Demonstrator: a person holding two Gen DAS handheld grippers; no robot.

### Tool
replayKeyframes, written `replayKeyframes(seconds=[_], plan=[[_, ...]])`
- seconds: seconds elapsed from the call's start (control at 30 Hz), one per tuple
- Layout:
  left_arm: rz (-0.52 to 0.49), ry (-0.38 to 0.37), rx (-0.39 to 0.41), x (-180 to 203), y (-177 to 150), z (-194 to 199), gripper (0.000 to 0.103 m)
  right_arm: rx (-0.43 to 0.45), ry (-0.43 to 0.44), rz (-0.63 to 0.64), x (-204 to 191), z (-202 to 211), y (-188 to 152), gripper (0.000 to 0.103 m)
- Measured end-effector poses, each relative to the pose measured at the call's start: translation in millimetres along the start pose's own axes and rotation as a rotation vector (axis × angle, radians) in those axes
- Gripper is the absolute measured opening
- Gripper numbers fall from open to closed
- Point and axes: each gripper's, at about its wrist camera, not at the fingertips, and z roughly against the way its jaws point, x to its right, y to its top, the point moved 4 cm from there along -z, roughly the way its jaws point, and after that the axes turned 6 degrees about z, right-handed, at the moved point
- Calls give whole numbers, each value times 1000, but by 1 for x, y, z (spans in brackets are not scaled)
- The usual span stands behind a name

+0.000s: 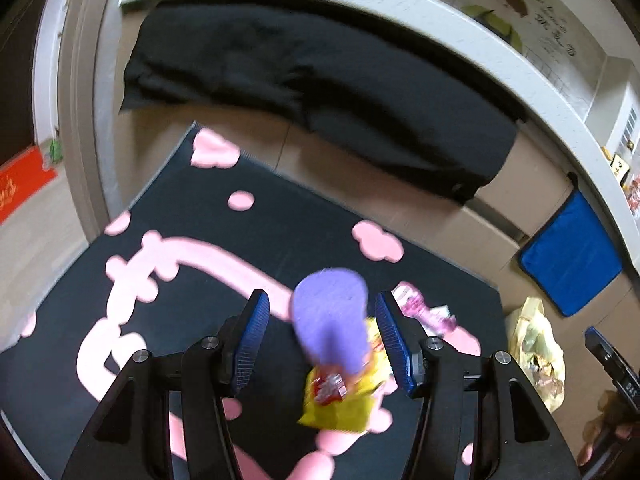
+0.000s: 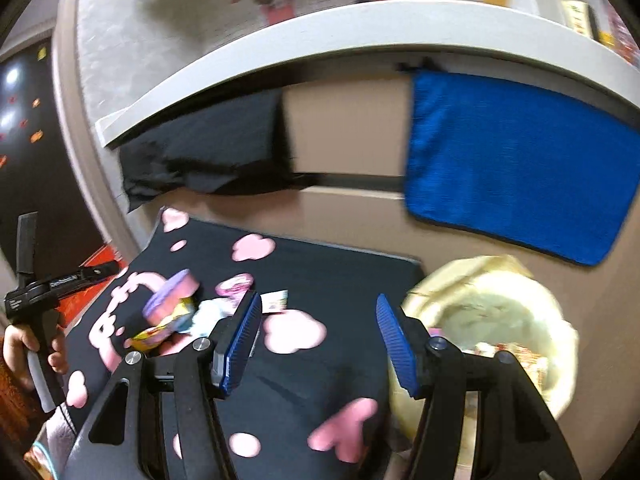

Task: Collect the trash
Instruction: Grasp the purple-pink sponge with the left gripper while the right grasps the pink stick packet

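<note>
On a black mat with pink shapes (image 1: 208,216) lies trash: a purple-lidded cup (image 1: 330,320), a yellow snack wrapper (image 1: 340,400) and pink-white wrappers (image 1: 424,312). My left gripper (image 1: 322,336) is open, its fingers either side of the purple cup and above the yellow wrapper. My right gripper (image 2: 318,340) is open and empty above the mat (image 2: 320,280), next to a pale yellow plastic bag (image 2: 492,320) that holds wrappers. The same trash pile (image 2: 180,308) shows in the right wrist view at the left, with the left gripper (image 2: 44,284) beyond it.
A white counter edge (image 1: 360,4) runs across the back, with a black cloth (image 1: 320,92) and a blue towel (image 2: 516,160) hanging below it. The yellow bag (image 1: 536,352) sits off the mat's right edge. A red box (image 1: 20,184) lies far left.
</note>
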Motion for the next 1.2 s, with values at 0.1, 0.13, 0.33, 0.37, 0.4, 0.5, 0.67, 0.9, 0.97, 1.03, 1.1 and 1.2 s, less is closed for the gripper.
replayKeyframes(seconds=[0.1,0.13,0.33,0.37,0.4,0.5,0.67,0.9,0.97,1.03,1.1,1.2], plan=[[23,-18,-55,-10,-10,-11,56,-31,34,23,-24,-18,0,57],[37,-33,-78,-14,-15,-16,56,-39,45,30,-31,-22,0,57],[102,-78,-158,-16,-29,-42,56,-70,47,69,-53,-37,-6,56],[122,-90,-165,-16,-28,-48,56,-77,48,70,-54,-39,-7,56],[140,-101,-169,-15,-27,-53,56,-85,49,70,-55,-42,-9,56],[187,-110,-187,-16,-22,-72,56,-108,48,70,-56,-47,-16,56],[295,-135,-230,-23,-21,-100,56,-139,43,74,-53,-53,-25,56],[347,-203,-274,0,-25,-120,60,-170,46,37,-37,-62,-38,56],[329,-204,-311,12,-28,-125,60,-176,47,30,-32,-63,-42,56],[318,-195,-339,20,-31,-129,58,-181,49,22,-28,-63,-45,56],[317,-197,-320,21,-29,-126,46,-184,53,14,-24,-64,-48,56],[254,-194,-283,25,-21,-111,41,-181,62,23,-23,-65,-49,56]])
